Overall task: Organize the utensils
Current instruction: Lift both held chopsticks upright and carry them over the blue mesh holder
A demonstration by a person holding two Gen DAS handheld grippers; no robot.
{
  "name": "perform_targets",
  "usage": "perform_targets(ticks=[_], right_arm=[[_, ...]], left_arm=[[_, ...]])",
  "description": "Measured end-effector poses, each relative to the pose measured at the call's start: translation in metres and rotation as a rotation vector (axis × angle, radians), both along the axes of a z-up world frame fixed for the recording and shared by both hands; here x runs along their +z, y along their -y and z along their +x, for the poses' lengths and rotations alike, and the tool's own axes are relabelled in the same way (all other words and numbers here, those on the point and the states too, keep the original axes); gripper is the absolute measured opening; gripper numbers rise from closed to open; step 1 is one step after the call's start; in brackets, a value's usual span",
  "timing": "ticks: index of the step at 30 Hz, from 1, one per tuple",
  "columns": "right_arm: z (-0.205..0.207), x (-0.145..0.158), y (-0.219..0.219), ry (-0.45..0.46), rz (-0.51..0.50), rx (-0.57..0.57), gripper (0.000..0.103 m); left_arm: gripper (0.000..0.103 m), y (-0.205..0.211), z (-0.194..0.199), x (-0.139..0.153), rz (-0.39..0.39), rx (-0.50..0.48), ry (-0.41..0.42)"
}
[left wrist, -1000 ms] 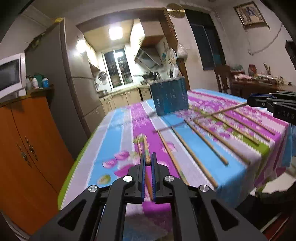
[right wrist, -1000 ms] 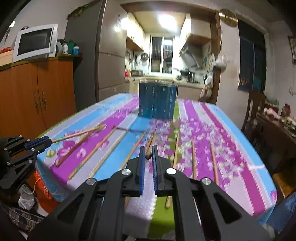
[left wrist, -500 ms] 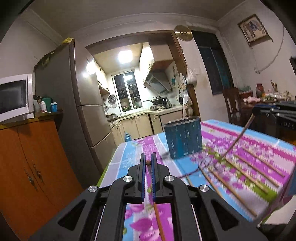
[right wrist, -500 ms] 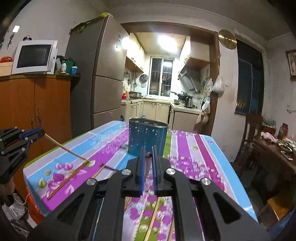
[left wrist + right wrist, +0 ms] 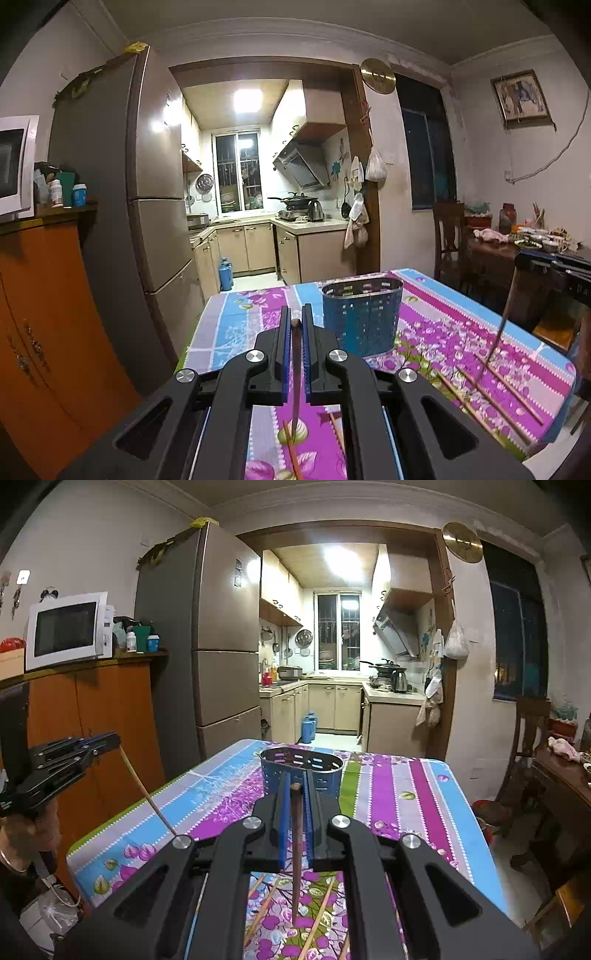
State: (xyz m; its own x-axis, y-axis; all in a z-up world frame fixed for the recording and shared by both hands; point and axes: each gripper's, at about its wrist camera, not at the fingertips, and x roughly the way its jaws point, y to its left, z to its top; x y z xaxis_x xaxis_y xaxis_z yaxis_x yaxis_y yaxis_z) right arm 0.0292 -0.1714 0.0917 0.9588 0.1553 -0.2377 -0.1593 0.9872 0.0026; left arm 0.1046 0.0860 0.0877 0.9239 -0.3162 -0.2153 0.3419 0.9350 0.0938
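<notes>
My left gripper [image 5: 294, 317] is shut on a wooden chopstick [image 5: 295, 373] that hangs down toward the flowered tablecloth [image 5: 436, 332]. My right gripper [image 5: 295, 784] is shut on another chopstick [image 5: 296, 853], also pointing down. Both are lifted above the table. The blue perforated utensil holder [image 5: 362, 318] stands upright ahead, right of the left gripper; in the right wrist view the holder [image 5: 301, 766] is straight ahead. Each gripper shows in the other's view: the right one [image 5: 550, 267] and the left one [image 5: 70, 751], each with its chopstick dangling.
Several loose chopsticks [image 5: 491, 391] lie on the cloth at the right and below the right gripper [image 5: 317, 912]. An orange cabinet [image 5: 44, 314] and a fridge [image 5: 155, 221] stand left of the table. A chair and a cluttered side table [image 5: 517, 240] stand at the right.
Both grippers have lifted from the table, each with a chopstick, and tilted up to face the holder. The chopsticks now hang nearly vertical instead of lying on the cloth.
</notes>
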Motion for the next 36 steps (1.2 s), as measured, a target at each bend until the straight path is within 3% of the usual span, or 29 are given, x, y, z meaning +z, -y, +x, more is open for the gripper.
perform_targets(ticks=[7,24,28,36], right_arm=[[0.003,0.008,-0.001,-0.002,0.022,0.033,0.006],[0.015,0.020,0.007,-0.035,0.064,0.075,0.006],[0.034,0.046,0.007,0.019,0.051,0.068,0.005],[0.092,0.127,0.010,0.214,0.041,0.018,0.005]], left_arm=[[0.007,-0.006,0.009,0.014,-0.066,-0.054,-0.045],[0.007,0.030,0.003,0.031,-0.094,-0.176,-0.023],[0.007,0.045,0.017,0.050,-0.104,-0.191,0.019],[0.007,0.089,0.077,0.126,-0.134,-0.180,0.219]])
